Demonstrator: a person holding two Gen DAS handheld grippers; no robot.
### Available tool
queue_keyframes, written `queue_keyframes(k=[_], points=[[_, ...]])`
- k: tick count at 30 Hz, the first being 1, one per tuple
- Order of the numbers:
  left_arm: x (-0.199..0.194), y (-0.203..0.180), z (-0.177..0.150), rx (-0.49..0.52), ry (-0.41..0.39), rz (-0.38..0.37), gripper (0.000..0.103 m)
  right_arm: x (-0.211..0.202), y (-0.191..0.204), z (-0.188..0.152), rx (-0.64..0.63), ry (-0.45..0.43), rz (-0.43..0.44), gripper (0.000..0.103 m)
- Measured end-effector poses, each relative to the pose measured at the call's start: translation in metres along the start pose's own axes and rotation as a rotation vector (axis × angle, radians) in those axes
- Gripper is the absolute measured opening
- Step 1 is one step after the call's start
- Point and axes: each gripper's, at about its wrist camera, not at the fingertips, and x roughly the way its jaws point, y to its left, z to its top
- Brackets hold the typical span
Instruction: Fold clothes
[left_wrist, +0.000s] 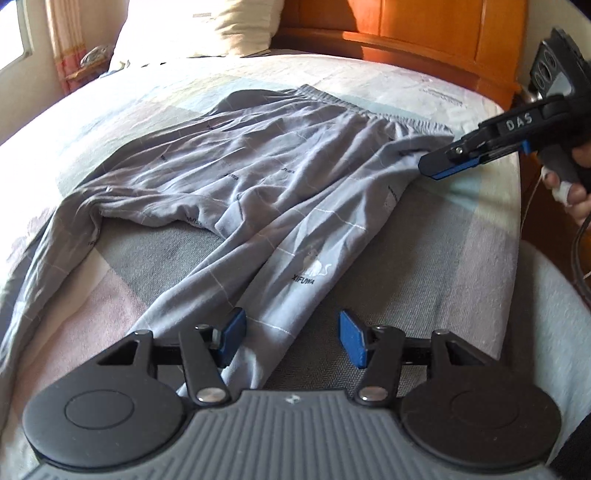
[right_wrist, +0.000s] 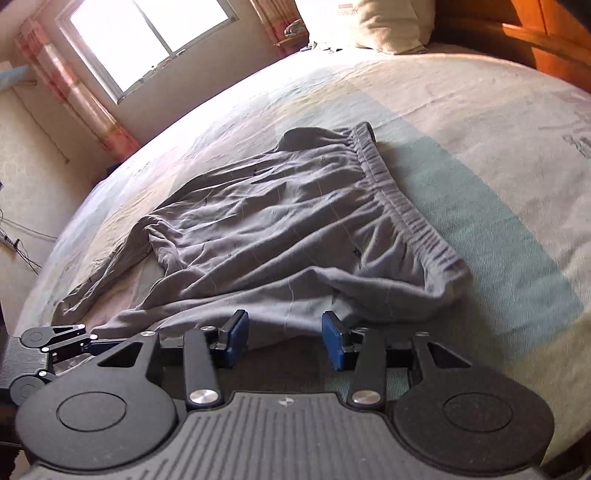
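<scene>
Grey pyjama trousers (left_wrist: 258, 166) with thin grid lines and a small print lie spread and creased on the bed; the elastic waistband (left_wrist: 369, 110) faces the headboard. One leg runs down between the blue pads of my left gripper (left_wrist: 293, 334), which hovers open over it, pads apart from the cloth. My right gripper (left_wrist: 430, 166) comes in from the right at the near corner of the waistband. In its own view the right gripper (right_wrist: 284, 336) is open, with the folded edge of the trousers (right_wrist: 277, 221) between its pads, not pinched. The left gripper (right_wrist: 55, 350) shows at the lower left.
A patchwork bedspread (left_wrist: 443, 258) covers the bed. A cream pillow (left_wrist: 236, 26) and a wooden headboard (left_wrist: 406, 29) lie beyond the trousers. A window (right_wrist: 147, 40) with pink curtains is at the far left. A hand (left_wrist: 576, 199) holds the right gripper's handle.
</scene>
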Motion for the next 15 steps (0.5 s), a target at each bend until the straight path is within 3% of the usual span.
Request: queue_keyframes(k=[3,7,15], points=[[-0.002,-0.003,-0.001,0.005,-0.006,0.004,0.056,0.006,-0.017,-0.017,0.116,0.014,0.089,0.052],[-0.016,-0.002,-0.003,-0.048,-0.017,0.0,0.056,0.015,-0.033,-0.021,0.216,-0.049,0.186,0.057],[-0.045,-0.004,-0.024,-0.103,-0.009,0.041,0.061,0.026,-0.036,-0.008,0.242,-0.127,0.219,0.058]])
